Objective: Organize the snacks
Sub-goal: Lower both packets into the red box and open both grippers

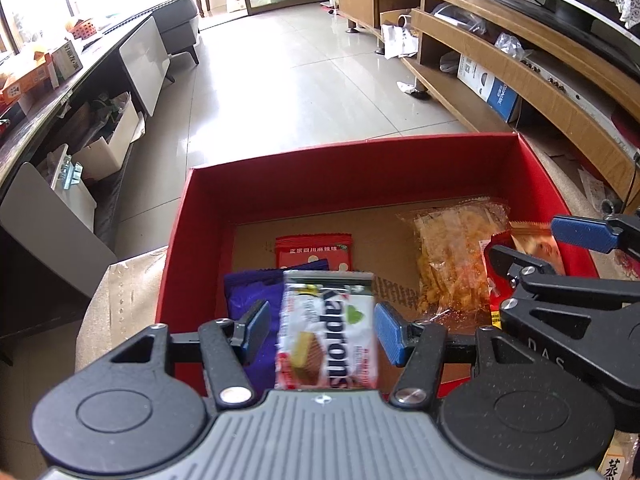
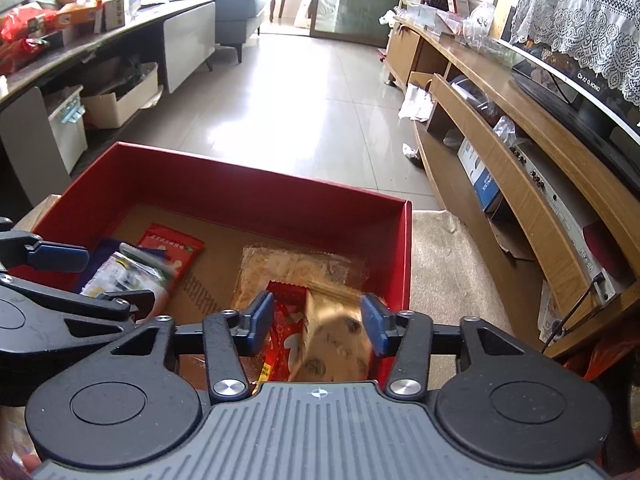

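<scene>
a white wafer packet (image 1: 328, 332), blurred, is seen between the parted pads of the left gripper (image 1: 322, 330) over the red box (image 1: 320, 168). a red-and-tan packet (image 2: 320, 332), its print unreadable, lies loose between the open right gripper (image 2: 318, 326). a purple packet (image 1: 248, 292) is clear only from the left wrist.

Wafer packet (image 1: 328, 332), red packets, clear snack bag in red box (image 1: 352, 168)

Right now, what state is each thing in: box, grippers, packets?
Red box: open top, no lid.
Left gripper: open, wafer packet between pads, unpinched.
Right gripper: open, red-and-tan packet blurred between pads.
Clear snack bag: flat on box floor.
Red sachet: flat on box floor.
Purple packet: in box, partly under wafer packet.
</scene>
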Motion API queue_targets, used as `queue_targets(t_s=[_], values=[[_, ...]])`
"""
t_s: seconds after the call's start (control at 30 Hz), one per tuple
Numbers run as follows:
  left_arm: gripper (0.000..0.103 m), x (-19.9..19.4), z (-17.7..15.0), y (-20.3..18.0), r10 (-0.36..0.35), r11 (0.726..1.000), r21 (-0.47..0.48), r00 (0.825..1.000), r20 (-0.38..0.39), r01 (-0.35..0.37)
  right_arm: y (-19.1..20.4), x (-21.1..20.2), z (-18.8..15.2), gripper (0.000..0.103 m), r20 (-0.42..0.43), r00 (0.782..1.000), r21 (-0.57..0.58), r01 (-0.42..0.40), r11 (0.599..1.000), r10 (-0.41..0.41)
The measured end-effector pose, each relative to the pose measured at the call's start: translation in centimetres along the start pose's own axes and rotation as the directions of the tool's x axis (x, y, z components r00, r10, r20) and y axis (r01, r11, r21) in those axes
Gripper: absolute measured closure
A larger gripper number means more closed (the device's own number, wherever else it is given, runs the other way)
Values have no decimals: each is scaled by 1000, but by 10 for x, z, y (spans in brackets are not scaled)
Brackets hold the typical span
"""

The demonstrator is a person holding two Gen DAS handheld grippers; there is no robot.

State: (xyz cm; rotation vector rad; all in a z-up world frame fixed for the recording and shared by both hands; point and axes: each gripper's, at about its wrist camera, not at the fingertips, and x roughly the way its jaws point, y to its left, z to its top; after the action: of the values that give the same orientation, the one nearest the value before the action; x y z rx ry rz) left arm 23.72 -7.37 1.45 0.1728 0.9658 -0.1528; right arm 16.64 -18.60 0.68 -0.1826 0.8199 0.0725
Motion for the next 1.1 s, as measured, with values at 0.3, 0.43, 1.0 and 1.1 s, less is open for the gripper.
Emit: queue_targets(t_s=[0.3,0.43,1.0,1.1], values=[[39,-15,1,11,-9,1000,-27,1000,27,10,-9,-9,5,33,34,999,19,6,1000,-6],[38,-22,0,11,-16,999,-30,999,32,17,-10,-12,6,31,42,999,23,12,1000,-13],[37,-56,-24,18,-55,998,-37,998,37,56,-1,-47,-2,28,41,999,-29,26,999,-25],[36,-62,-34,23,-57,998,-38,998,29,58,2,-52,-10,27,25,1000,-44,20,999,-19]])
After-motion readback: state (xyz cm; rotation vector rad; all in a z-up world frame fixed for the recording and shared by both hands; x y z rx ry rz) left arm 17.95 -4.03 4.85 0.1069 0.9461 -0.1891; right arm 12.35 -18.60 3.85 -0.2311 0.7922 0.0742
